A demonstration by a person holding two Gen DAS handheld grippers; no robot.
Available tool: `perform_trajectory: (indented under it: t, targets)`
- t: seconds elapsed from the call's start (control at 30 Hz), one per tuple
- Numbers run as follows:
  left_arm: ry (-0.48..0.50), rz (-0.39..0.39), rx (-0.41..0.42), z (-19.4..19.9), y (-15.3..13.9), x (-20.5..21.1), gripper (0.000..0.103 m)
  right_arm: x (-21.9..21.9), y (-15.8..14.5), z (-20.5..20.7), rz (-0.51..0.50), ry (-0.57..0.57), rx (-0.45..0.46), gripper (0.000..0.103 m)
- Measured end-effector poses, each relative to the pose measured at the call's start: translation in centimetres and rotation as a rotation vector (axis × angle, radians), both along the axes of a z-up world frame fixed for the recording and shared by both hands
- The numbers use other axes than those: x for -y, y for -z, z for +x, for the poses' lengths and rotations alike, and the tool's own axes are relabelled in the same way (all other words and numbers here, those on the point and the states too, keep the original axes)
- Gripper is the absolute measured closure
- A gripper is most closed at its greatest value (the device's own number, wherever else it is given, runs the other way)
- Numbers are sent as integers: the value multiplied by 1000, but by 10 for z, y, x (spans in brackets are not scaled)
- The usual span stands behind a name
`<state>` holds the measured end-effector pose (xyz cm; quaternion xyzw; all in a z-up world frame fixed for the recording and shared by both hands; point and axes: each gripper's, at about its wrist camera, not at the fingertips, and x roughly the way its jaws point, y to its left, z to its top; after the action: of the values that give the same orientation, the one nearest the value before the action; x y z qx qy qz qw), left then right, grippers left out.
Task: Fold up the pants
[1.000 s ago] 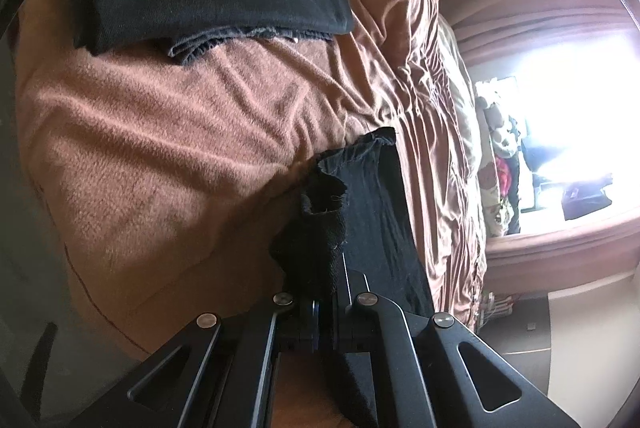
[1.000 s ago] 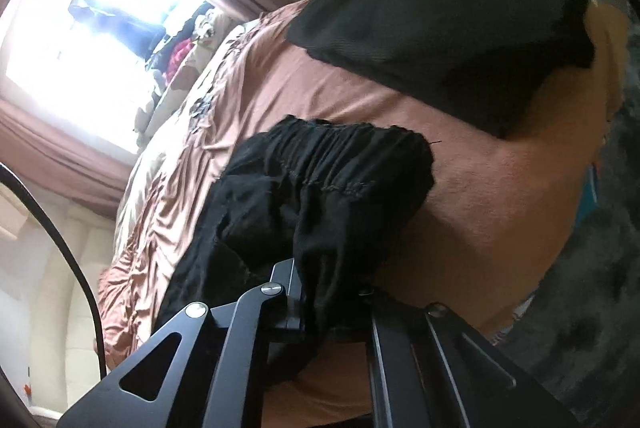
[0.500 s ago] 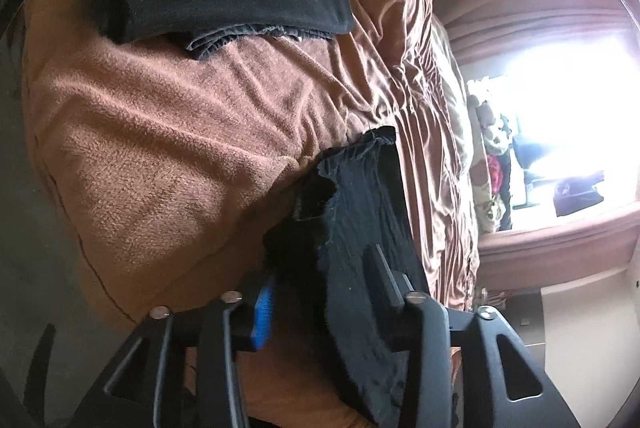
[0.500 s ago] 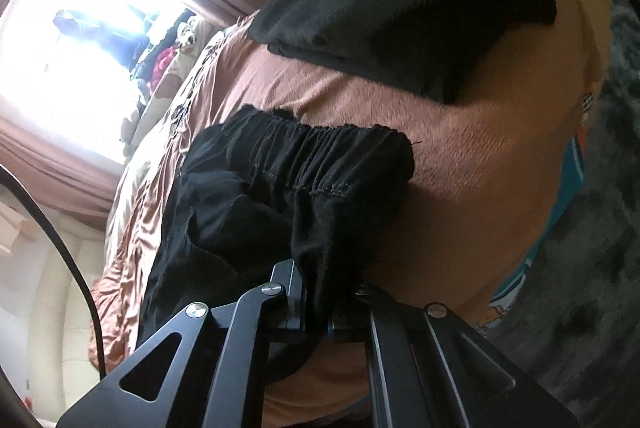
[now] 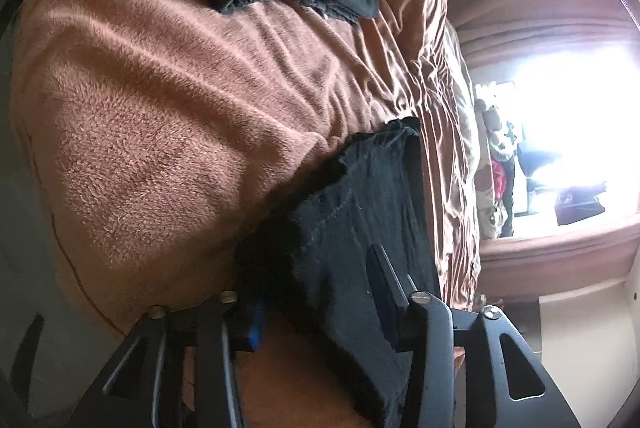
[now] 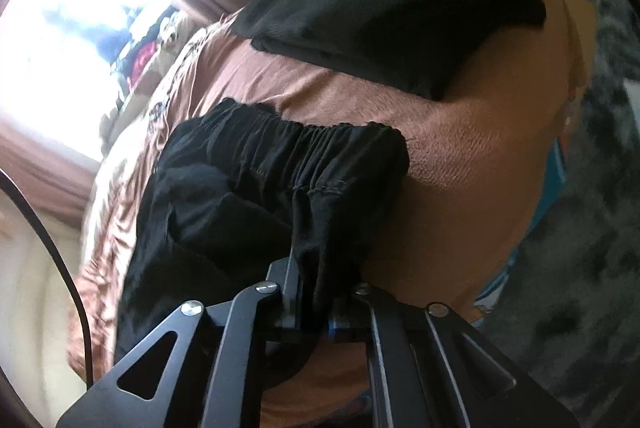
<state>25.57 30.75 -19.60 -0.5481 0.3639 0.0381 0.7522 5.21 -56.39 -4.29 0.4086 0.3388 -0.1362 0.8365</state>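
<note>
Pants (image 6: 256, 188): black, soft and limp — draped on the brown blanket (image 5: 168, 132) near the bed's edge.
Right gripper (image 6: 310, 302): we have it clamped on bunched fabric below the waistband.
Left gripper (image 5: 320, 292): fingers spread, cloth lying loose between them.
Handling: light, floppy — we'd take hold at the hems.

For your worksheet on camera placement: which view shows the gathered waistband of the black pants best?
The right wrist view: the waistband stretches across the frame, gathers plain. The left wrist view shows only a narrow end of the pants between the open left gripper.
</note>
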Motion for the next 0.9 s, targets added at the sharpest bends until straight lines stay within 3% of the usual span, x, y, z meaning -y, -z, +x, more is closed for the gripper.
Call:
perform_trajectory:
  t: [0.07,0.17,0.33,0.53,0.77,0.9]
  targets:
    - [10,12,-9,0,2,1,89,-6,-14,-7,-46,-7,-27,93]
    - [20,9,12,1,3,1,97,-17,-36,-20,-109,-23,-38,93]
    - [29,18,72,4,-15,-2,99,-42,-68,-34,-178,-90,-10,93]
    - [66,7,193,13,-59,1,100,-92,-114,-29,-219,-222,76,93]
    - [122,11,284,29,-111,10,100,-156,-141,-1,-222,-398,131,93]
    - [144,14,319,35,-132,15,100,-193,-140,17,-185,-495,134,93]
